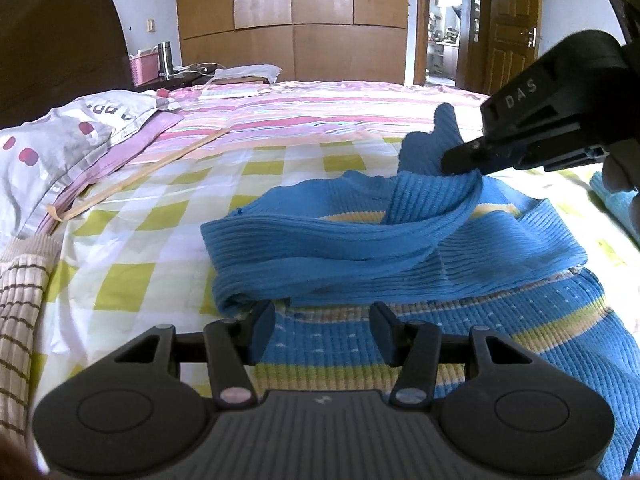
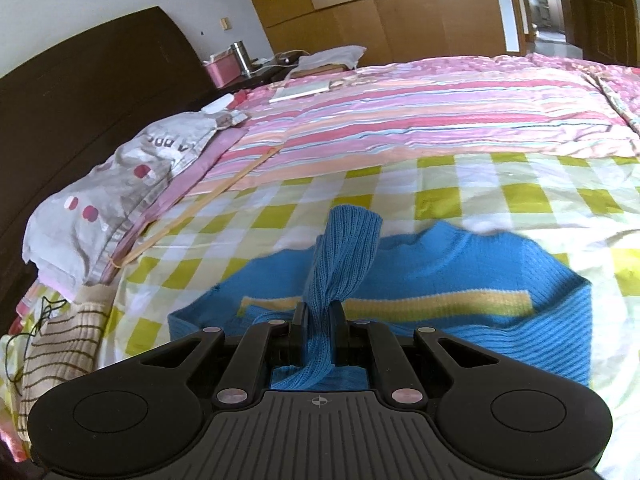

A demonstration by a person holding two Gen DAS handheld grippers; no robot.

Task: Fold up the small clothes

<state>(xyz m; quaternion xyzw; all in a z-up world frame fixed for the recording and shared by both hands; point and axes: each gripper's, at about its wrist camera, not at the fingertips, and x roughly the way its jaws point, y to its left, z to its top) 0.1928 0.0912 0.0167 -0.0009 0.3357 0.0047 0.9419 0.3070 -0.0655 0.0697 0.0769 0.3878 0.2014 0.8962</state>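
Right wrist view: right hand-held gripper (image 2: 318,316) clamped on blue sweater sleeve (image 2: 344,252) at frame centre; left hand-held gripper (image 1: 322,322) apart, empty, above sweater (image 1: 460,332).

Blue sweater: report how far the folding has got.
Done: one sleeve already lies folded across the blue sweater on the checked sheet. In hand: the right claw is shut on the other sleeve, lifting it over the body; the left claw is open and holds nothing. Left: laying that sleeve down and folding the body.
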